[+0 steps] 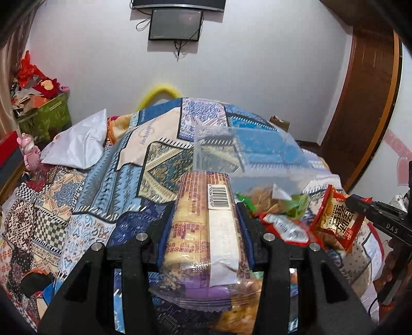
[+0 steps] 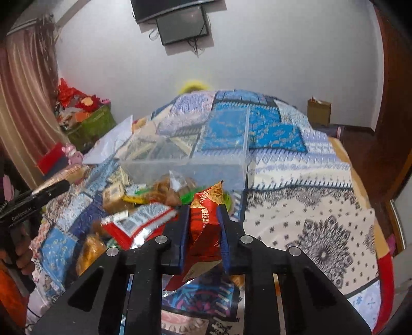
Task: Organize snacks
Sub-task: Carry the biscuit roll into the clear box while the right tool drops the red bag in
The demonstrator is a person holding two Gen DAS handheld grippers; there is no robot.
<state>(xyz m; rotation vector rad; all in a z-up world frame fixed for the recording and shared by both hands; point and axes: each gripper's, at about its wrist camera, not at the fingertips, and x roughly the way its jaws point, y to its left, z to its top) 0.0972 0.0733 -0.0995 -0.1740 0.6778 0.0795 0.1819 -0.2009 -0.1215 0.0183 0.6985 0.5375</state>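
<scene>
Snacks lie heaped on a patchwork bedspread (image 1: pixel 85 185), in front of a clear plastic bin (image 2: pixel 195 165) that sits upright on the bed with its opening upward. Left gripper (image 1: pixel 206 226) is clamped on a long biscuit sleeve (image 1: pixel 203 221): a cylindrical pack in glossy clear film, its long axis running straight away from the camera along the fingers, far end pointing toward the bin. A white barcode label faces up on the sleeve; small brown print beside it is too fine to read. Crimped, crinkled film end sits nearest the camera. Right gripper (image 2: pixel 203 229) is pinched on a red foil packet (image 2: pixel 206 219), crumpled, standing roughly upright between the blue-padded fingers with one pointed corner up; Chinese characters run down its face, only partly legible. From the left wrist view the same packet (image 1: pixel 337 219) shows a window of pale round snacks and large red characters, gripped at its right edge by the other tool, whose body carries the letters "DAS". Pile between the tools: a red-and-silver sachet (image 2: pixel 136 221), green wrappers (image 1: pixel 296 206), a clear bag of brownish fried strips (image 2: pixel 167 190). White pillow (image 1: pixel 77 144) rests far left on the bed. Dark screen (image 1: pixel 175 24) hangs on the white wall.
</scene>
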